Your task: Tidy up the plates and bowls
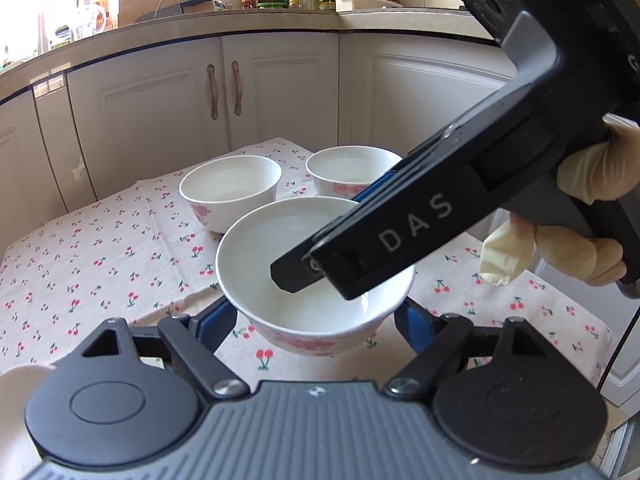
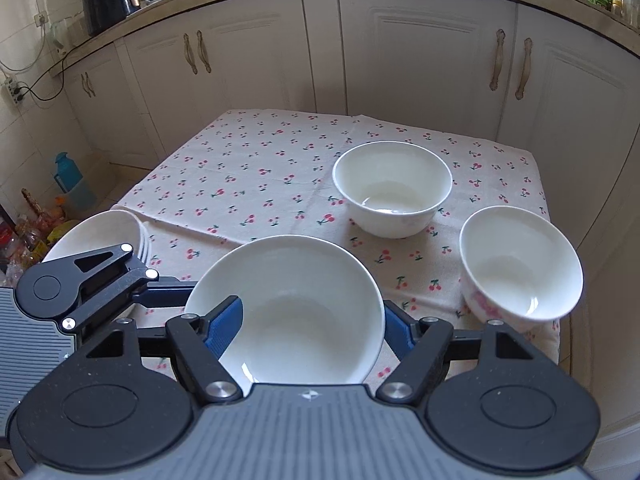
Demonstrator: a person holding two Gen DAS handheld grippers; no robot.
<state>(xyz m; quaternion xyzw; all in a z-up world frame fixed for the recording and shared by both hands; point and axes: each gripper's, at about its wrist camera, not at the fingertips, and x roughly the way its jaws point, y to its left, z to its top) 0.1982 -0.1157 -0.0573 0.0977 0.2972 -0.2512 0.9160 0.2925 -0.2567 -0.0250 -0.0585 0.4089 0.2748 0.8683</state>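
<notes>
Two hand-held grippers, left (image 1: 316, 316) and right (image 2: 312, 320), each hold a bowl (image 1: 312, 272); I should lift slowly and level.

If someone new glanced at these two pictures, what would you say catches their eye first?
Probably the white bowl held up over the cherry-print tablecloth, gripped from both sides by the left gripper and the right gripper together. Next, two more bowls standing on the cloth beyond it, the left bowl and the right bowl, side by side before the white cabinets.

Cherry-print tablecloth (image 2: 248, 176) under two bowls (image 2: 392, 188), stacked plates (image 2: 100, 232)
</notes>
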